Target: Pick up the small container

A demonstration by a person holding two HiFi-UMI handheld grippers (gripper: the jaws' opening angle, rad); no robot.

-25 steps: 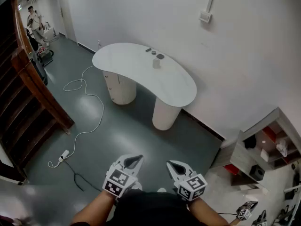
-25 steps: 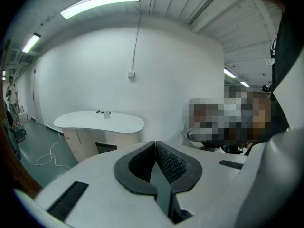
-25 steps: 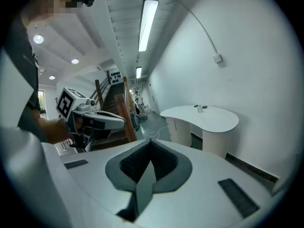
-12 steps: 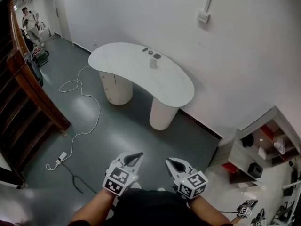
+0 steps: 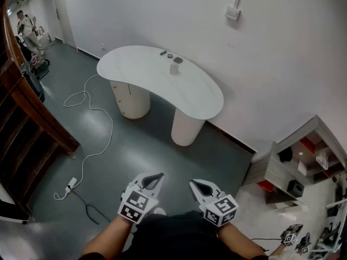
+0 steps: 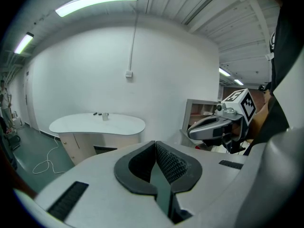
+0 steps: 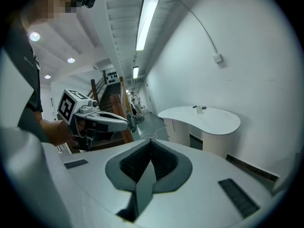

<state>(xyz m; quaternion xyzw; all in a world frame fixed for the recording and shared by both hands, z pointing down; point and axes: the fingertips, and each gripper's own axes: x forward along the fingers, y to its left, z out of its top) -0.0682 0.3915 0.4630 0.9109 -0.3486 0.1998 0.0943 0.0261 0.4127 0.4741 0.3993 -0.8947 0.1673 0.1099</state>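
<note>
Shifted a little left in the head view since a second ago: the white counter and the small container on it. Stands upright there near the back edge, just beside a few small dark things, far from both grippers. Holds the left gripper and the right gripper low, side by side over the grey floor, both pressed shut on nothing.
</note>
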